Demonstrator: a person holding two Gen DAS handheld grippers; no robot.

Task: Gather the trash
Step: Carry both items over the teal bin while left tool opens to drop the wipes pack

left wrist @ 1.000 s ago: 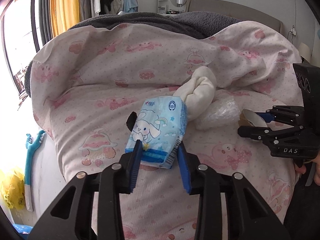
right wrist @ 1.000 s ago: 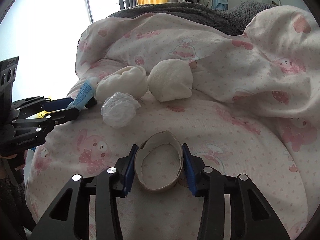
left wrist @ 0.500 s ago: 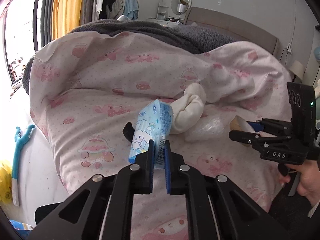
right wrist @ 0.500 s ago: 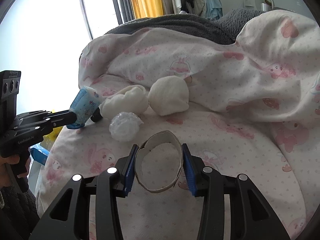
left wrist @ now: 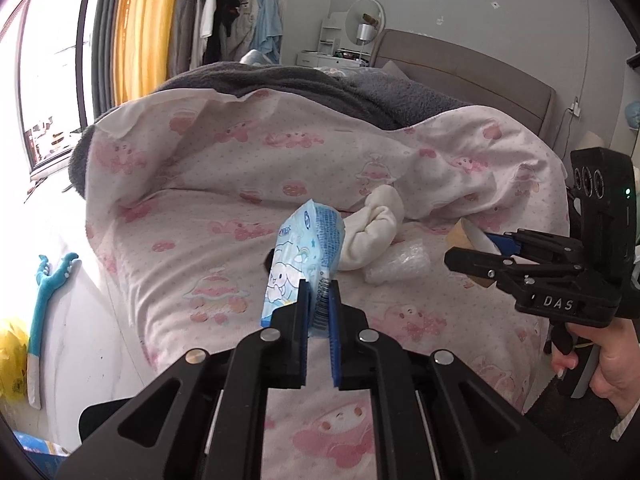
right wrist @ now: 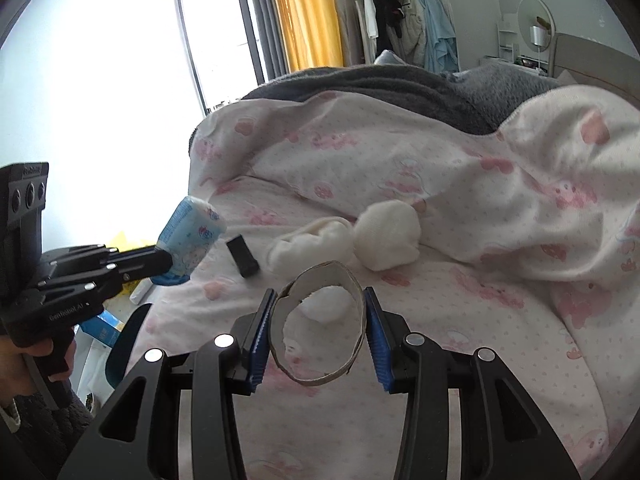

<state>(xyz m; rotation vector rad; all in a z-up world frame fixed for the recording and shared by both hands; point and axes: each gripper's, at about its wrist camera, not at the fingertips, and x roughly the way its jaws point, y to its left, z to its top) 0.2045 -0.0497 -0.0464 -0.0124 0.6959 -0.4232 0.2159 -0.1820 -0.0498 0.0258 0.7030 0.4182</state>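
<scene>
My left gripper (left wrist: 319,298) is shut on a blue tissue packet (left wrist: 306,256) with a cartoon print and holds it above the pink bedspread (left wrist: 208,240). The packet also shows in the right wrist view (right wrist: 190,236), in the left gripper (right wrist: 168,266). My right gripper (right wrist: 318,334) is shut on a cardboard tube (right wrist: 320,328), seen end-on, lifted off the bed. The tube also shows in the left wrist view (left wrist: 468,236), in the right gripper (left wrist: 476,250). A crumpled clear plastic ball (left wrist: 398,266) lies on the bed.
Two white rolled socks (right wrist: 386,236) (right wrist: 310,246) and a small black object (right wrist: 242,256) lie on the bed. A grey blanket (left wrist: 320,88) covers the far side. A blue toy (left wrist: 44,300) and yellow bag (left wrist: 12,360) are by the left floor.
My left gripper closed on the tissue packet and lifted it off the bed. My right gripper rose with the cardboard tube. Both views pulled back from the bed.
</scene>
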